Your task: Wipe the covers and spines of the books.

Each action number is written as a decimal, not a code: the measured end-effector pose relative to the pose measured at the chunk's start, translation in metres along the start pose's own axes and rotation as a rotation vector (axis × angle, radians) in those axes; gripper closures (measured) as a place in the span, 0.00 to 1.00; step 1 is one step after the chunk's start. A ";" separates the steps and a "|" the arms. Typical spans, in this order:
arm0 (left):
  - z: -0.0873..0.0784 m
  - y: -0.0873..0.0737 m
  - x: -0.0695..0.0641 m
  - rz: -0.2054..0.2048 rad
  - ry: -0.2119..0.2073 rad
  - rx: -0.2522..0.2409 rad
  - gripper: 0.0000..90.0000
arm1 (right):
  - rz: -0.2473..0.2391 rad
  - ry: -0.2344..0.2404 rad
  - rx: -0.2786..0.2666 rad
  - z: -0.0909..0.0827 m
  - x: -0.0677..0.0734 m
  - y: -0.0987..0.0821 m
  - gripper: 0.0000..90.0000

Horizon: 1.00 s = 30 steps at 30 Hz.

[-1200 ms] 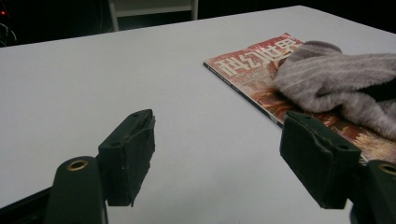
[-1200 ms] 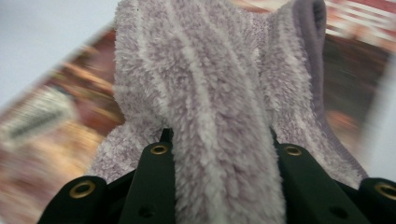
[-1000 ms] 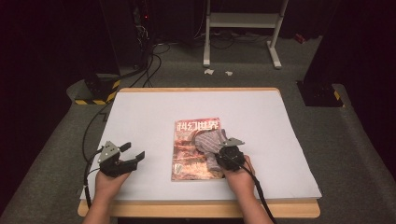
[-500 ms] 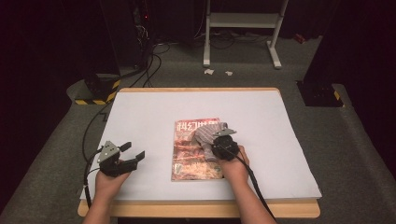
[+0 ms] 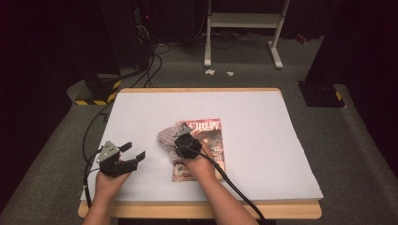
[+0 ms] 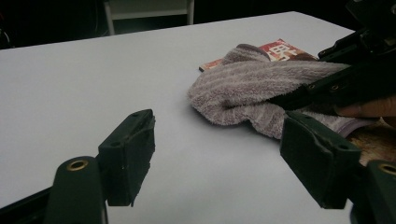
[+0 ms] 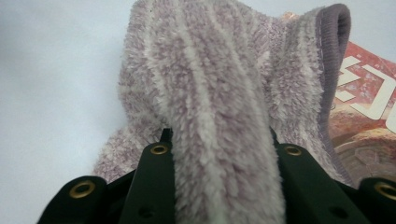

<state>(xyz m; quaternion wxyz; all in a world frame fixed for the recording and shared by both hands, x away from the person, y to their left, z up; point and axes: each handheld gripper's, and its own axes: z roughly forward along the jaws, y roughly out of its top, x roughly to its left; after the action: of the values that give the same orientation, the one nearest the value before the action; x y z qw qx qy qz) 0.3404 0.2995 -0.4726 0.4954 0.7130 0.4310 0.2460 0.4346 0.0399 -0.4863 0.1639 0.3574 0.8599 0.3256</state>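
Towel [image 7: 219,107] sits bunched between the right gripper's [image 5: 187,140] jaws, clamped tight, trailing off the magazine's [image 5: 206,136] left edge onto the bench [image 5: 263,122] (toward the other hand). Left gripper [image 5: 133,153], jaws open and empty, lies nearest that loose end.

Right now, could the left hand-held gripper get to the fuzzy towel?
Probably yes. The left hand-held gripper is open, with bare white table between it and the towel. But the right hand-held gripper already clamps that towel, so it would be sharing.
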 end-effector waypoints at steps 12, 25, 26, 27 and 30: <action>0.003 0.000 -0.003 0.011 -0.003 0.016 0.30 | 0.118 -0.157 0.027 -0.045 -0.078 -0.049 0.79; 0.005 0.000 -0.004 0.009 -0.012 0.018 0.30 | 0.161 -0.169 0.014 -0.048 -0.087 -0.052 0.79; 0.005 0.000 -0.004 0.008 -0.011 0.016 0.30 | 0.134 -0.149 0.016 -0.040 -0.076 -0.044 0.79; 0.005 0.000 -0.004 0.008 -0.011 0.016 0.30 | 0.134 -0.149 0.016 -0.040 -0.076 -0.044 0.79; 0.005 0.000 -0.003 0.004 -0.012 0.013 0.30 | 0.085 -0.102 0.015 -0.026 -0.052 -0.028 0.79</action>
<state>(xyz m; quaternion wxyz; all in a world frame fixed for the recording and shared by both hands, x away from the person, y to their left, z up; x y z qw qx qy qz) 0.3429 0.2947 -0.4741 0.4929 0.7184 0.4281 0.2401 0.4431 -0.0243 -0.4836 0.1908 0.4109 0.8369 0.3072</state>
